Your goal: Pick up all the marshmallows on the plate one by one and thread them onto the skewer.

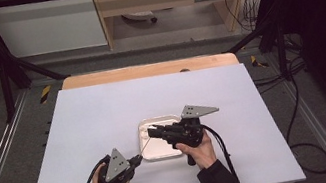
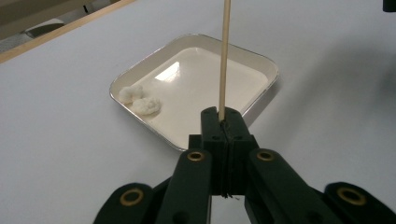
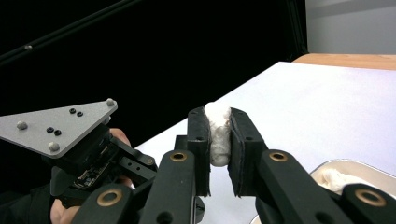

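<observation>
A small white tray [image 1: 158,149] sits at the middle of the white board. My left gripper [image 1: 138,159] is shut on a thin wooden skewer [image 1: 144,148], which slants up over the tray's near left corner. In the left gripper view the skewer [image 2: 223,60] rises from the closed jaws [image 2: 222,119] in front of the tray [image 2: 264,65], where two white soft lumps [image 2: 140,101] lie in a corner. My right gripper [image 1: 152,132] hovers over the tray, shut on another white lump [image 3: 218,140]. The tray's rim [image 3: 359,167] and a lump [image 3: 337,179] show at lower right.
The white board [image 1: 103,112] lies on a wooden table whose far edge [image 1: 147,70] shows behind it. Black frame posts stand at both far corners, and cables [image 1: 307,112] run along the floor at the right. The left gripper's grey plate [image 3: 60,123] shows in the right gripper view.
</observation>
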The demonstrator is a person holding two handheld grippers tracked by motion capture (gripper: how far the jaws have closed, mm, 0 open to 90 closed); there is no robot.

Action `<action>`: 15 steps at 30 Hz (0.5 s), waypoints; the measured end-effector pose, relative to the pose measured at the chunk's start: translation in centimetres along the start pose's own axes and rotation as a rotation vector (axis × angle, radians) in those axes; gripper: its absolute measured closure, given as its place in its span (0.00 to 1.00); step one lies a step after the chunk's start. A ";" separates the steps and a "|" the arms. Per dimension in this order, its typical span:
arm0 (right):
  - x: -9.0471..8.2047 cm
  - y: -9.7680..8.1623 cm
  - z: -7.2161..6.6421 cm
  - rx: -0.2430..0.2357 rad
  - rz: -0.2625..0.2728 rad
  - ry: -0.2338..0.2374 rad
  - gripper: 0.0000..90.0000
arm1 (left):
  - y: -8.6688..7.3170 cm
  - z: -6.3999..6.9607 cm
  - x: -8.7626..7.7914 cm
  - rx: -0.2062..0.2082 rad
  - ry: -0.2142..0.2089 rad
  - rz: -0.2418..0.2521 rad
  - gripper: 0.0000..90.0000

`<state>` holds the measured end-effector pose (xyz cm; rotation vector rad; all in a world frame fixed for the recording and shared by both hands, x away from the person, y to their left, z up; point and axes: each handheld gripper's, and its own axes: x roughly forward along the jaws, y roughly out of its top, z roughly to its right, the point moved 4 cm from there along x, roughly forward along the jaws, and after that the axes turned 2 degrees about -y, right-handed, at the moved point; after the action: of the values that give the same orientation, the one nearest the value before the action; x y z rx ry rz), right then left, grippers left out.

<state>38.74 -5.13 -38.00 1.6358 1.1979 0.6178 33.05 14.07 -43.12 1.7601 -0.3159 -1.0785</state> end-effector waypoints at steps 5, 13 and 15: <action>0.2 -0.2 -0.1 0.003 0.017 0.008 0.90 | 0.0 0.0 0.0 -0.006 -0.002 0.007 0.99; 0.5 -0.3 -0.3 -0.001 0.036 0.006 0.90 | 0.1 -0.1 -0.2 -0.023 -0.001 0.017 0.99; 0.5 -0.3 -0.4 0.000 0.042 0.008 0.91 | 0.1 -0.1 -0.3 -0.031 -0.003 0.022 0.99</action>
<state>38.50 -4.47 -38.22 1.6636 1.1711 0.6515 33.02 14.27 -42.85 1.7245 -0.3181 -1.0649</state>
